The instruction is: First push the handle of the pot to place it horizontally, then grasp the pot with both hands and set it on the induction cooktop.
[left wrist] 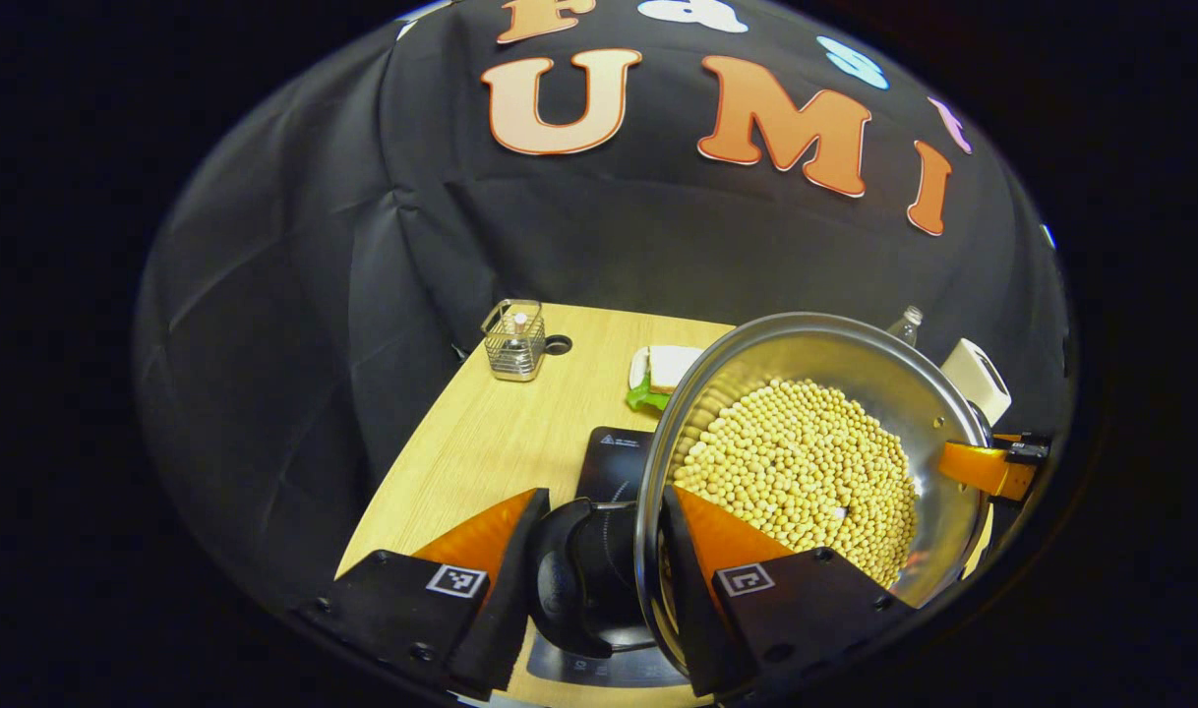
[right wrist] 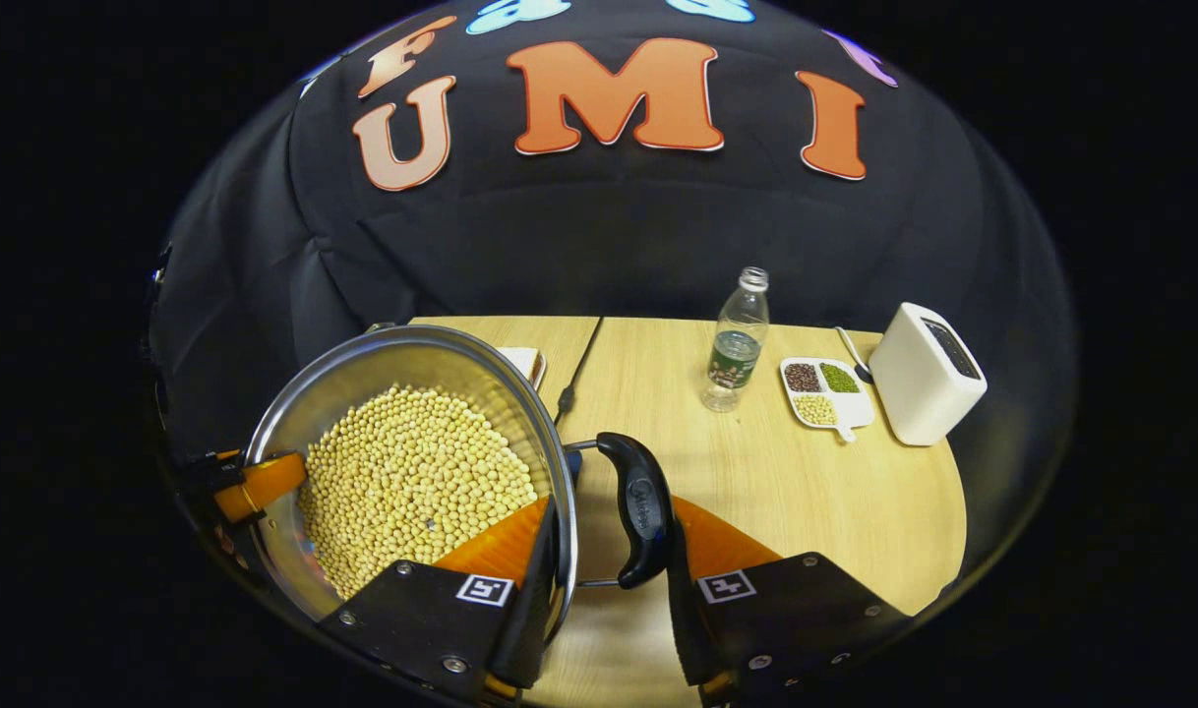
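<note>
- Wooden surface [right wrist: 776, 492], black cloth behind; cooktop [left wrist: 614, 462] sits under the pot [left wrist: 806, 462], which looks lifted and tilted.
- Left tool [left wrist: 599, 580] and right tool [right wrist: 609, 580] each clamp a side handle and the rim.
- Risk: uneven lowering spills beans [right wrist: 412, 482], or a handle slips.

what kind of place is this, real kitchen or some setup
Likely a staged kitchen setup in a booth, not a real kitchen: a wooden table against a black cloth wall, a pot of beans, and an induction cooktop.
</note>
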